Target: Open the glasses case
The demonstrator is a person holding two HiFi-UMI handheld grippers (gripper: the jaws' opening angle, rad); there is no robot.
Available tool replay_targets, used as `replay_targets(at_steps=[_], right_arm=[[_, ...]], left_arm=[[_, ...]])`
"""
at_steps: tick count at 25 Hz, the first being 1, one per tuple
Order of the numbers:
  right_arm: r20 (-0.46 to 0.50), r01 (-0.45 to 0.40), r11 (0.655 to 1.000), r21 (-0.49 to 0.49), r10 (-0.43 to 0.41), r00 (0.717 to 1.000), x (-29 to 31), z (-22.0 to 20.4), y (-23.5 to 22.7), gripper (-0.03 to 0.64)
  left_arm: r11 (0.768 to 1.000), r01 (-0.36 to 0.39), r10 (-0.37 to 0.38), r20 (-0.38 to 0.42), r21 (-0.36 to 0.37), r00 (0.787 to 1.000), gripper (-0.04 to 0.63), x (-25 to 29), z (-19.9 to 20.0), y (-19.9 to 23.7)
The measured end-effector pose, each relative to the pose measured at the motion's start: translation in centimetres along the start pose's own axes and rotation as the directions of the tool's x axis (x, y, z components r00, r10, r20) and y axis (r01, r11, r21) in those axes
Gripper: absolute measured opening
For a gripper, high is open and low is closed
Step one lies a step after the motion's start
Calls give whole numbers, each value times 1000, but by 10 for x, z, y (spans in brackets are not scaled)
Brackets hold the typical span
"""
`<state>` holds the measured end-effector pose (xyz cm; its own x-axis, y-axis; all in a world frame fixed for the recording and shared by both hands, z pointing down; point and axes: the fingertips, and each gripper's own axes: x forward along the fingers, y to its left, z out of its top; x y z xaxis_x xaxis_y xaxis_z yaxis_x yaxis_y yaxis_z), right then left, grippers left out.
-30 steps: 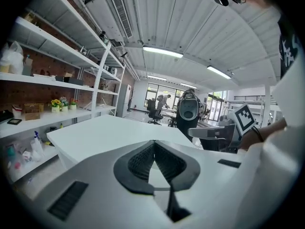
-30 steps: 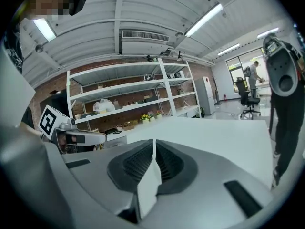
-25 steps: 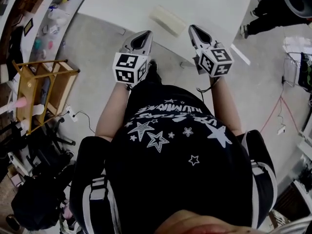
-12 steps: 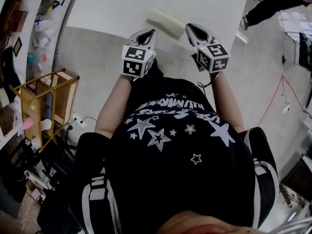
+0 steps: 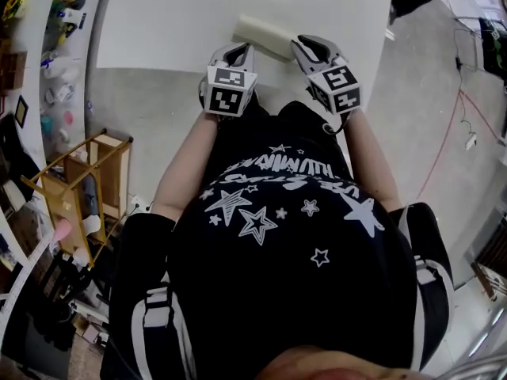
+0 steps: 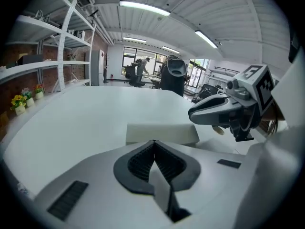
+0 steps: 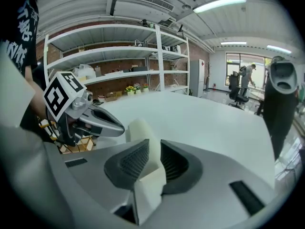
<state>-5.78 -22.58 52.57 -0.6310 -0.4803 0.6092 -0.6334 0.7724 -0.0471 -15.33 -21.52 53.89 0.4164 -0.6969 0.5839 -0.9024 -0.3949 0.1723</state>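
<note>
A cream glasses case (image 5: 265, 36) lies shut near the front edge of the white table (image 5: 174, 14). My left gripper (image 5: 240, 47) is at the case's near left side; in the left gripper view its jaws (image 6: 153, 142) meet, shut and empty, with the case (image 6: 162, 132) just beyond them. My right gripper (image 5: 299, 43) is at the case's right end. Its jaws (image 7: 151, 142) stand a little apart and are opening, and the case's end (image 7: 139, 128) shows in the gap; the pads do not press on it. Each gripper sees the other: right gripper (image 6: 209, 112), left gripper (image 7: 102, 123).
The table's front edge runs just under both grippers, against the person's body. A wooden cart (image 5: 79, 165) and clutter stand on the floor at the left. A red cable (image 5: 455, 125) lies at the right. Wall shelves (image 7: 119, 66) and a tall black object (image 7: 281, 94) stand beyond the table.
Both grippers have come down and forward over the table's edge to the case, the left one further. They now sit at its near left side and right end.
</note>
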Motion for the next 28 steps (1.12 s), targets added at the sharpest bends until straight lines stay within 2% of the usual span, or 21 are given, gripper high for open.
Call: replay_targets(at_steps=[5, 13, 19, 25, 28], right_arm=[[-43, 25, 998, -56, -28, 999, 2, -9, -2, 126], [-89, -17, 991, -130, 5, 996, 7, -20, 7, 221], [-103, -35, 980, -196, 15, 995, 12, -20, 8, 233], [-119, -59, 941, -334, 20, 993, 16, -20, 11, 253], [-111, -82, 929, -361, 45, 993, 16, -19, 12, 253]], left_arm=[[1000, 14, -14, -53, -11, 998, 11, 12, -2, -1], [999, 6, -9, -104, -37, 995, 11, 20, -10, -3], [998, -12, 5, -107, -63, 994, 11, 21, -9, -3], [996, -34, 23, -124, -87, 992, 11, 21, -10, -5], [995, -48, 36, -132, -92, 991, 11, 23, -9, -6]])
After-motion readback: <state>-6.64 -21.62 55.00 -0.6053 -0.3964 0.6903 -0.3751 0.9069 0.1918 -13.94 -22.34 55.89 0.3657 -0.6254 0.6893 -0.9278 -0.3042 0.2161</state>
